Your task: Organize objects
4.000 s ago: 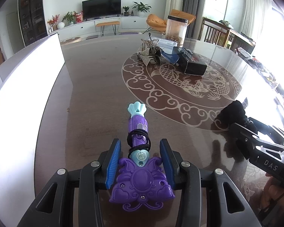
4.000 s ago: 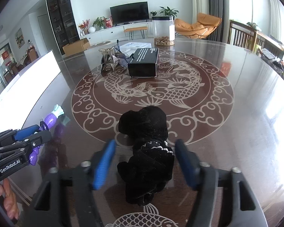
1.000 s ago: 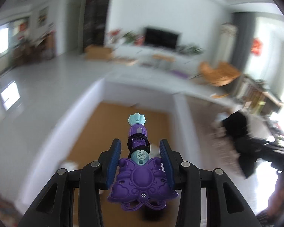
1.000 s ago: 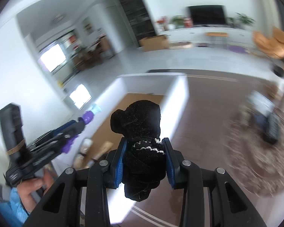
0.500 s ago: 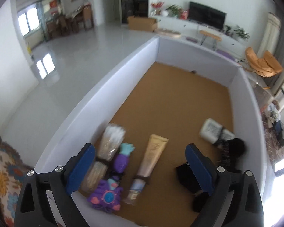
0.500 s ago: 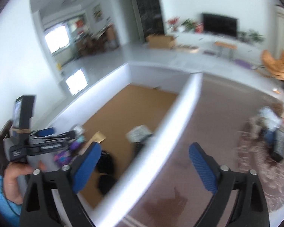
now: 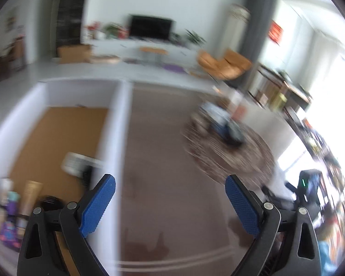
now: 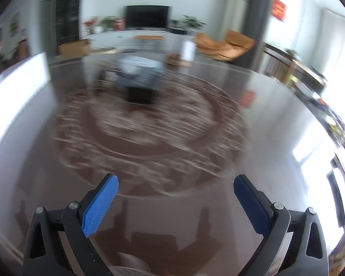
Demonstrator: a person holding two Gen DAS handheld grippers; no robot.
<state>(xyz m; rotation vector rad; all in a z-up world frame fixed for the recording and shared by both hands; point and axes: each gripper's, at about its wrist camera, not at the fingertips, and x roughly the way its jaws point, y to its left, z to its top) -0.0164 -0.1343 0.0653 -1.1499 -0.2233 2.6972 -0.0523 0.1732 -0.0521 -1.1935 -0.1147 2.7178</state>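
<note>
Both frames are smeared with motion blur, so fine detail is lost. The left gripper (image 7: 170,195) has its blue-padded fingers (image 7: 97,205) spread wide with nothing between them; its jaws have just been opening, and only the brown table (image 7: 168,161) and the white wall of the box (image 7: 115,151) show in the gap. The box sits at the left of the left wrist view, its cork-coloured floor bare in the middle; along its near end lie the purple toy (image 7: 8,225), a gold tube (image 7: 30,195) just beside it, a dark lump (image 7: 49,201) near the left finger, and a whitish packet (image 7: 74,163) close against the box's right wall. Further off on the table's round patterned inlay (image 7: 230,156) a small heap of remaining objects (image 7: 223,124) stands blurred. At the right edge the right gripper (image 7: 308,184) shows as a dark shape. In the right wrist view the right gripper (image 8: 176,197) also has its fingers (image 8: 101,203) wide apart and empty, jaws just opened, above the glossy table (image 8: 276,138); ahead of it a black box (image 8: 141,92) and pale items sit on the inlay (image 8: 149,126), well apart from the fingers
</note>
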